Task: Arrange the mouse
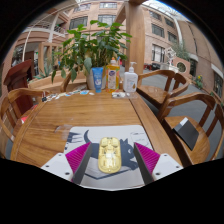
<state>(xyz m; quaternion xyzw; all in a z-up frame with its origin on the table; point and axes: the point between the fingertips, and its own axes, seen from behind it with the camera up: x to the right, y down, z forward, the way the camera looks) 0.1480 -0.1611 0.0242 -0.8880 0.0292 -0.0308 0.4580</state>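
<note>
Your gripper (109, 160) is open wide, holding nothing. The yellow mouse (109, 154) lies between the fingers on the grey mat (125, 135), gaps either side, resting on the mat alone. Bottles (114, 76) and plant (88, 45) stand at 12 o'clock, well beyond.

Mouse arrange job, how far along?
Done: the yellow and black computer mouse is on the grey mouse mat on the wooden table. In hand: the gripper is open, with the mouse between its fingers. Left: whether any final positioning remains cannot be told.
</note>
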